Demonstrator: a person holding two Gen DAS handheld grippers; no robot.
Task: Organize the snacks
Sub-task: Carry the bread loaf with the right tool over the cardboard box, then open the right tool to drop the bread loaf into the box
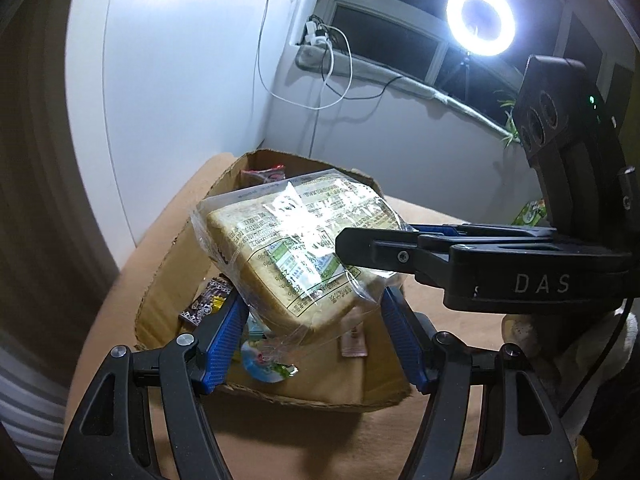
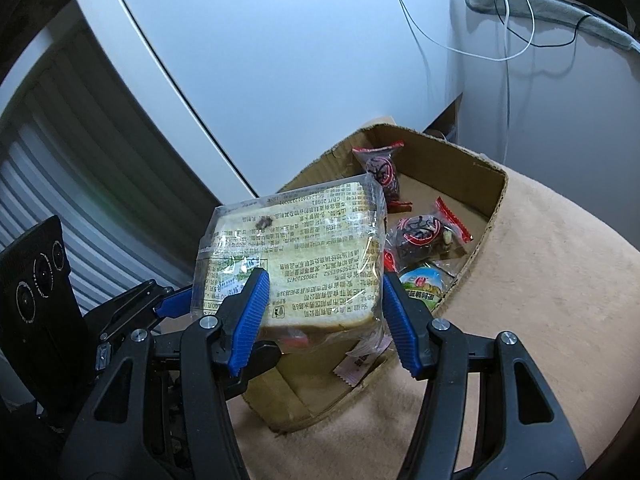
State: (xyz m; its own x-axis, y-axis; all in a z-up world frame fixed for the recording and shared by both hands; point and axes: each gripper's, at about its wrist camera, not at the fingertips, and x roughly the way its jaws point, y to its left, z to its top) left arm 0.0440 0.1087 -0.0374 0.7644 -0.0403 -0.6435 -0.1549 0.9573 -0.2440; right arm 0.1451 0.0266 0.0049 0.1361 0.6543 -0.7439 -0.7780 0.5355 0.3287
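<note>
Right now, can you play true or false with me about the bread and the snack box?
1. The bagged bread is held up over the cardboard box. True.
2. Both the left tool and the right tool grip the bread. True.
3. The box has nothing in it. False: snacks lie inside, such as a red-and-black wrapped snack.
4. The bread is unwrapped. False: it sits in a clear printed bag.
5. A ring light glows by the window. True.
</note>
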